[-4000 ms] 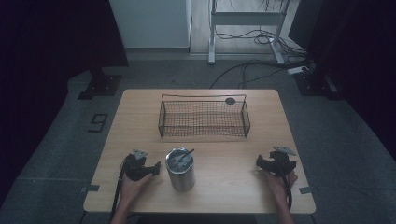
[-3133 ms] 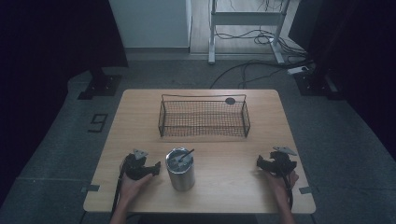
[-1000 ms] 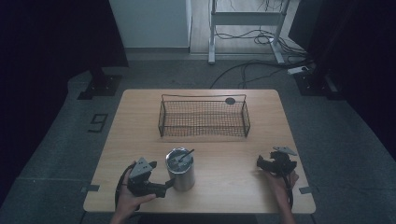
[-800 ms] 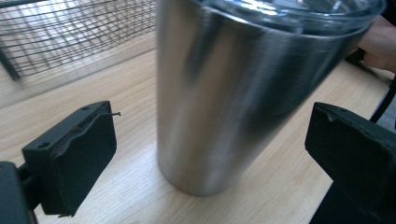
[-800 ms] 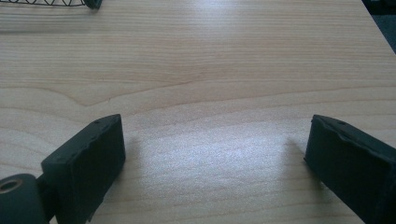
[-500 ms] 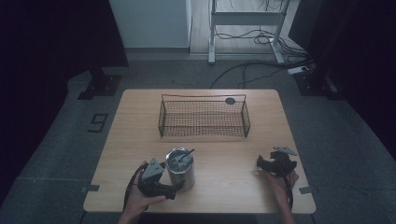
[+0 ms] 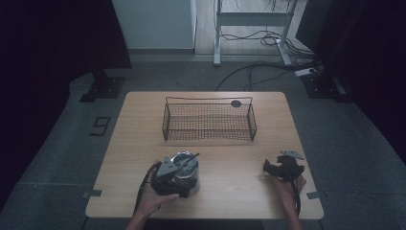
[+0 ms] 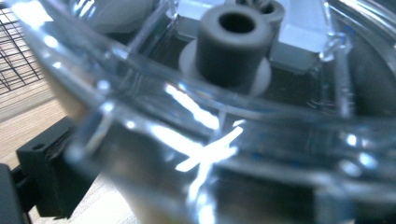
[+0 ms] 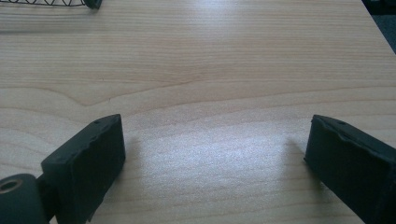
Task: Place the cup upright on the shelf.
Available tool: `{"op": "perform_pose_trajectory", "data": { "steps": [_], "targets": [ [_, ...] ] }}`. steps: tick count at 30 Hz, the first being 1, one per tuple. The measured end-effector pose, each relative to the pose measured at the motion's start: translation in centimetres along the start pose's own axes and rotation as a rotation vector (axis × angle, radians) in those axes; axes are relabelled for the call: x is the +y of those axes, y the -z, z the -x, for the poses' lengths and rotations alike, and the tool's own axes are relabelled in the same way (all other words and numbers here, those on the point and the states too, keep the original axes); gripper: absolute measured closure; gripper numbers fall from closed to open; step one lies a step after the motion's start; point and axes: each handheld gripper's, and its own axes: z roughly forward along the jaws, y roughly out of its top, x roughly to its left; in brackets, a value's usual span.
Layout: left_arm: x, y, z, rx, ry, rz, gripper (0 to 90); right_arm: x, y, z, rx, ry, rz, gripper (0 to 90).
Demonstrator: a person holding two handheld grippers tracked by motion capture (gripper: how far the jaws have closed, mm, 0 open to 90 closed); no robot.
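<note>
Presently the clear plastic jar (image 7: 186, 173), grey hub inside, stands at the counter's (image 7: 239, 158) 7 o'clock; left tool (image 7: 168, 178) presses against its wall, closure indeterminable. Right tool (image 7: 280, 168) rests spread, empty, at 4 o'clock. Likely rigid, light, slick-walled; grip at the rim.

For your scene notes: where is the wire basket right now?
In the high view, the wire basket sits toward the table's far edge, centred, beyond the clear container.

Black wire basket (image 7: 208, 120), pale wood-grain table (image 7: 239, 191)
</note>
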Motion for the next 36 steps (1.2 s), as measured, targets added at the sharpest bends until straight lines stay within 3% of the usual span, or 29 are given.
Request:
{"op": "perform_pose_trajectory", "data": {
  "steps": [18,24,36],
  "targets": [
    [-0.4,0.0,0.3,0.034,-0.043,0.056,3.2,0.0,0.0,0.0,0.000,0.000,0.000,4.7],
    [-0.4,0.4,0.1,0.024,-0.012,0.067,3.5,0.0,0.0,0.0,-0.003,-0.004,0.000,5.6],
    [1.0,1.0,0.2,0.068,0.025,0.098,3.6,0.0,0.1,0.0,-0.002,-0.003,0.002,6.3]
  ]
}}
